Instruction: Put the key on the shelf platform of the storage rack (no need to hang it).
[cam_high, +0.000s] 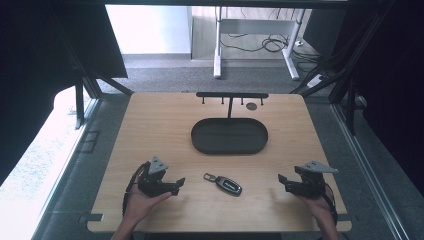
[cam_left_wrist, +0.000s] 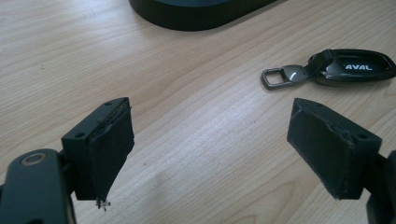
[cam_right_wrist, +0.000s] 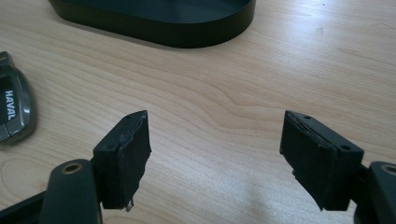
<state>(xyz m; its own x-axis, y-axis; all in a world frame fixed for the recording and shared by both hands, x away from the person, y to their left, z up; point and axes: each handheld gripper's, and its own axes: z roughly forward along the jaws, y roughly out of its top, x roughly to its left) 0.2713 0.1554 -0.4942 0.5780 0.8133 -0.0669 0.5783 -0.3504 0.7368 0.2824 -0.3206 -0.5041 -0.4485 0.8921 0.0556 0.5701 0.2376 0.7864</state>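
I work at a wooden table (cam_high: 150, 120) where a black oval tray (cam_high: 229, 136) under a hook rack (cam_high: 231, 95) sits well beyond a car key (cam_high: 224, 183) lying between my 2 grippers; left gripper (cam_high: 176, 184) and right gripper (cam_high: 283, 181) both gape empty. I judge nothing is grasped yet; next comes a reach inward. The gripper views reveal the key's lettering.

Glossy black key fob (cam_left_wrist: 355, 66) with metal loop lies on matt wood-grain table (cam_left_wrist: 196, 116).
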